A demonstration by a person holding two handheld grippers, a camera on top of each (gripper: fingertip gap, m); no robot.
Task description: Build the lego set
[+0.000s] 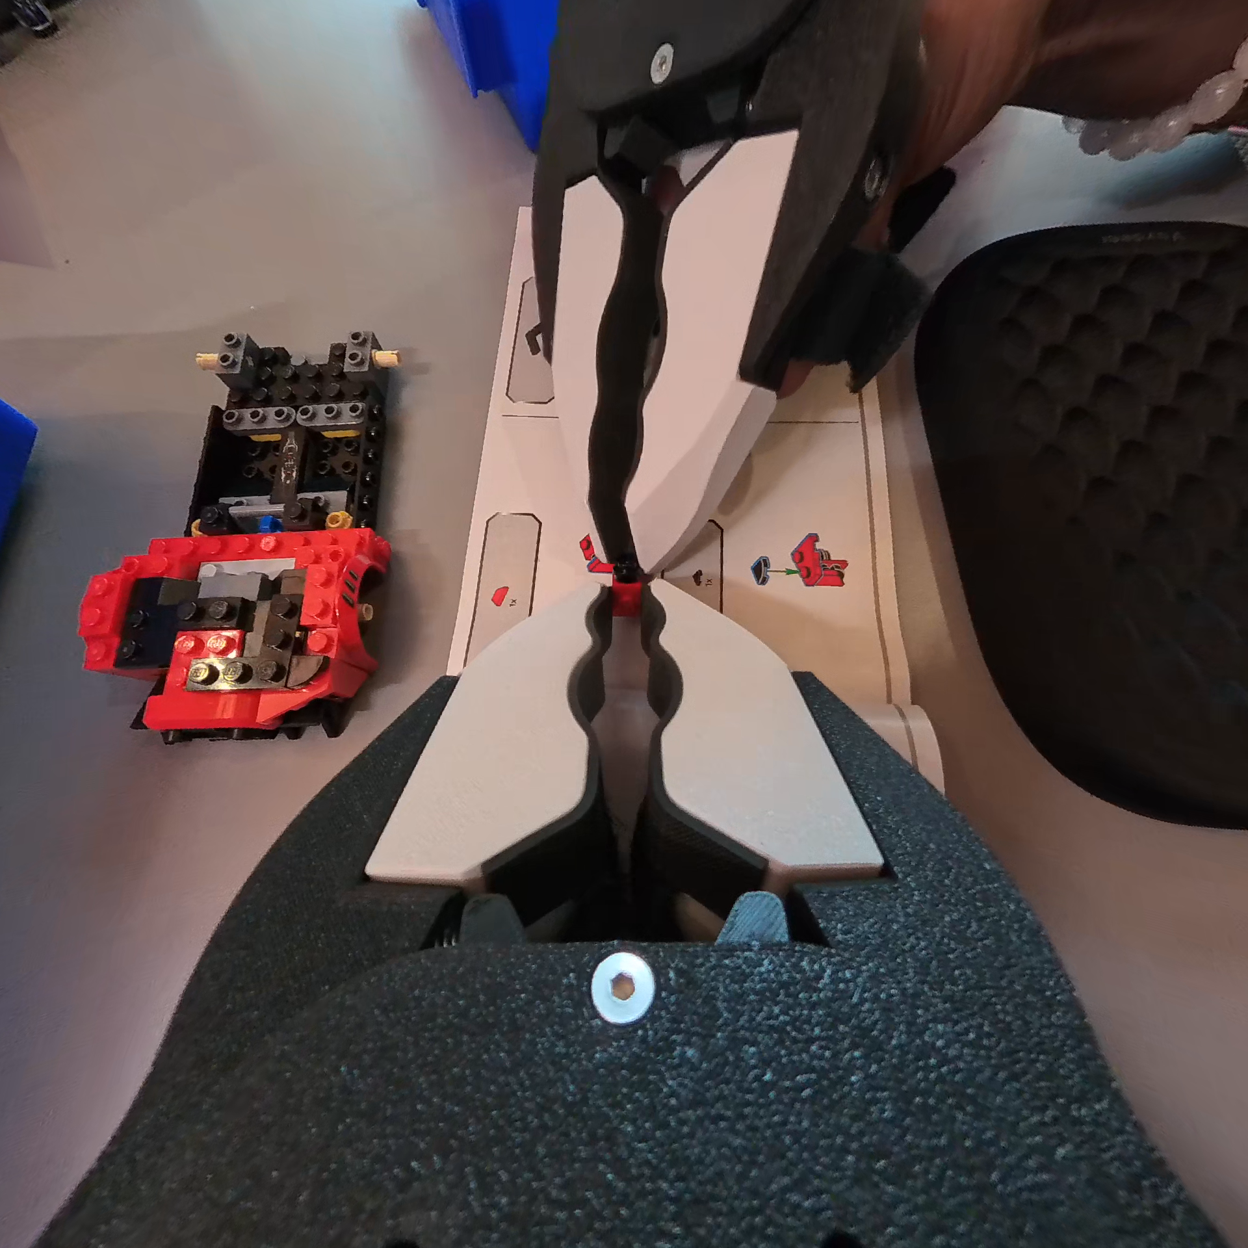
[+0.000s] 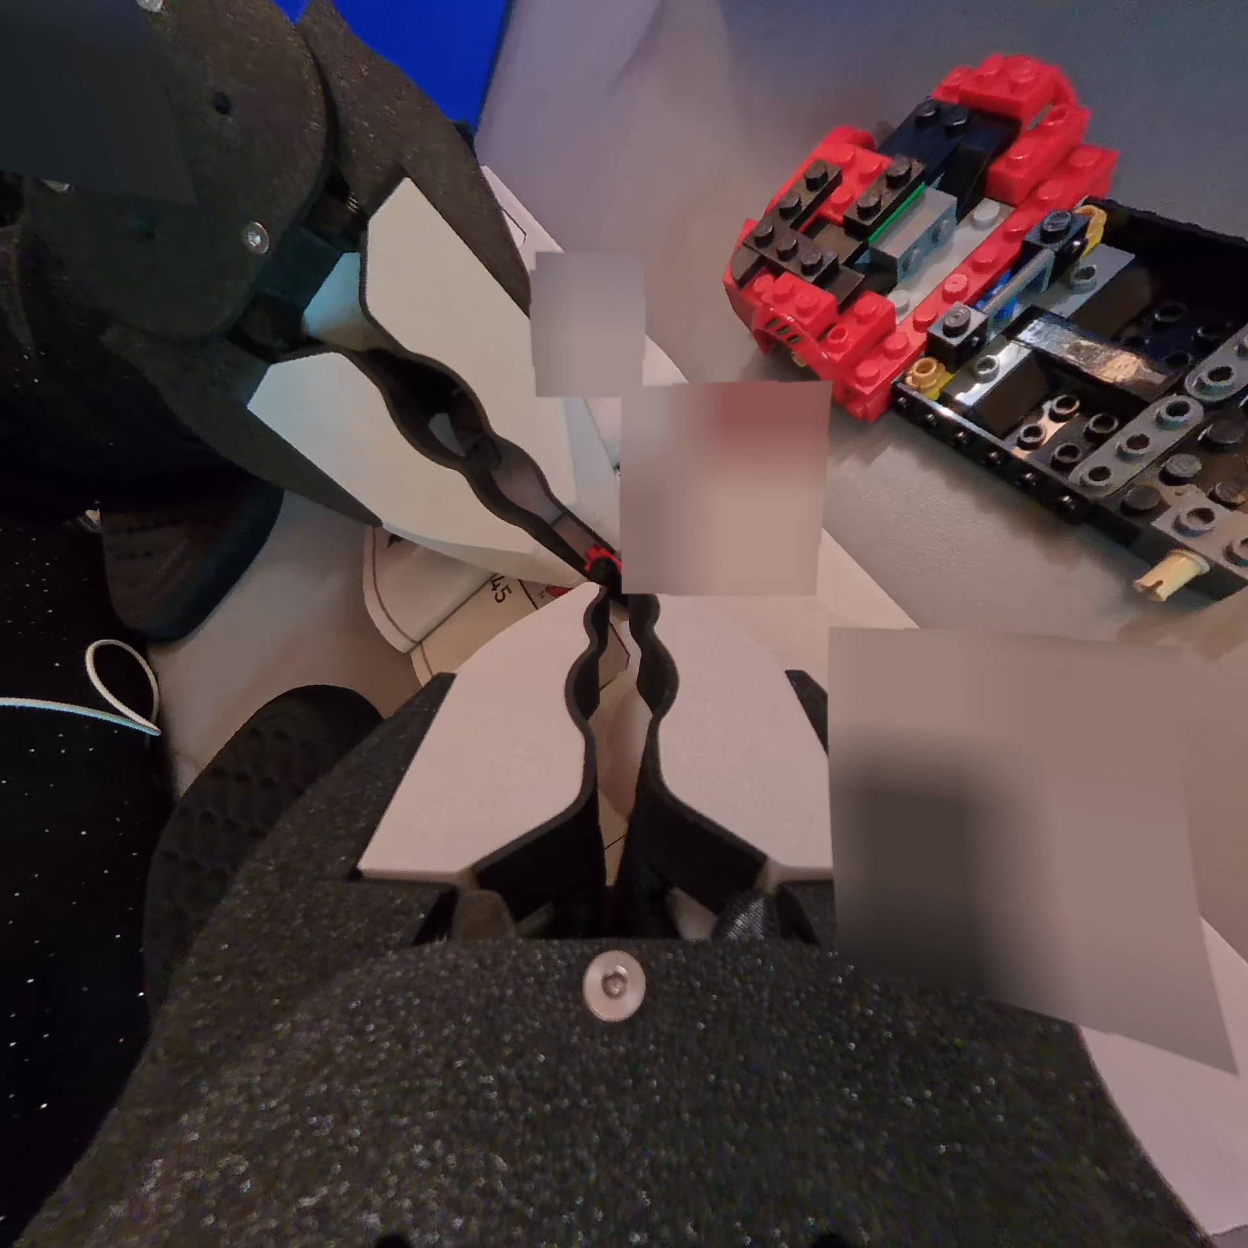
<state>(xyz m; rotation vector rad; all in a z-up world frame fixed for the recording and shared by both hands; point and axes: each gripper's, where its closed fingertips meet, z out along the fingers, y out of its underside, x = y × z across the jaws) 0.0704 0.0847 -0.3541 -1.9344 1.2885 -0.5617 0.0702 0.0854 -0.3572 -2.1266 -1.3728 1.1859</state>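
Observation:
My left gripper (image 1: pixel 627 589) is shut on a small red brick (image 1: pixel 628 602), held above the open instruction booklet (image 1: pixel 810 500). My right gripper (image 1: pixel 625 557) comes in from above, shut on a small black piece (image 1: pixel 625 570) that touches the top of the red brick. In the right wrist view, my right gripper (image 2: pixel 618 601) meets the left gripper (image 2: pixel 598 562) tip to tip, with the red brick (image 2: pixel 593 554) and the black piece (image 2: pixel 609 575) between them. The partly built red and black car (image 1: pixel 263 540) lies on the table to the left, and also shows in the right wrist view (image 2: pixel 979 270).
A blue bin (image 1: pixel 500 54) stands at the far side, and another blue edge (image 1: pixel 10 459) shows at the left. A black textured chair seat (image 1: pixel 1094 506) sits to the right of the booklet. The grey table (image 1: pixel 202 202) surrounds the car. Both grippers' tips are close together, under 4 cm apart.

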